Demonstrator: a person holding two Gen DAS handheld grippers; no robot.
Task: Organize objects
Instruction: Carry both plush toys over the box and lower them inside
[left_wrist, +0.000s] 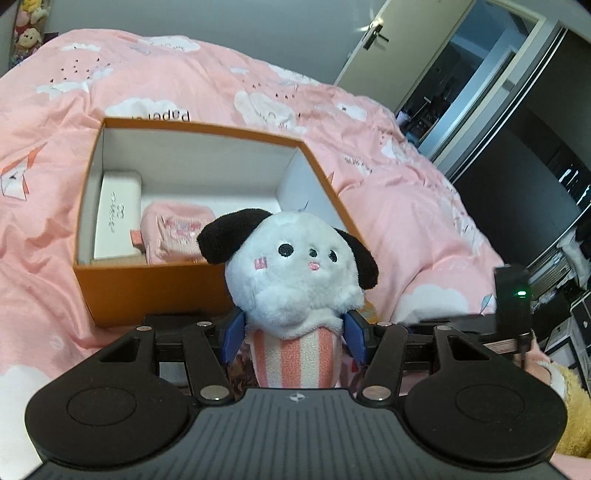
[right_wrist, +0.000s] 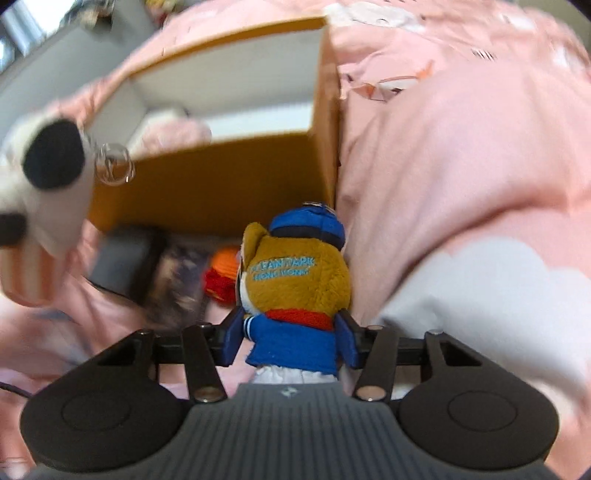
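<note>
A white plush dog (left_wrist: 295, 273) with black ears and a pink-striped body stands upright between the blue pads of my left gripper (left_wrist: 295, 332), which is shut on its body. It hangs just in front of the open orange box (left_wrist: 147, 291) on the pink duvet (left_wrist: 406, 206). The right wrist view shows the same dog (right_wrist: 48, 177) blurred at the left, with a key ring on it. My right gripper (right_wrist: 291, 339) is shut on the blue jacket of a brown plush bear (right_wrist: 299, 280) with a blue cap, next to the box's (right_wrist: 221, 184) near right corner.
Inside the box lie a white case (left_wrist: 118, 214) and a pink packet (left_wrist: 173, 232). Below the box front lie a black object (right_wrist: 125, 266), a dark patterned packet (right_wrist: 181, 280) and an orange-red item (right_wrist: 221, 273). A yellow plush (left_wrist: 576, 406) sits at the lower right.
</note>
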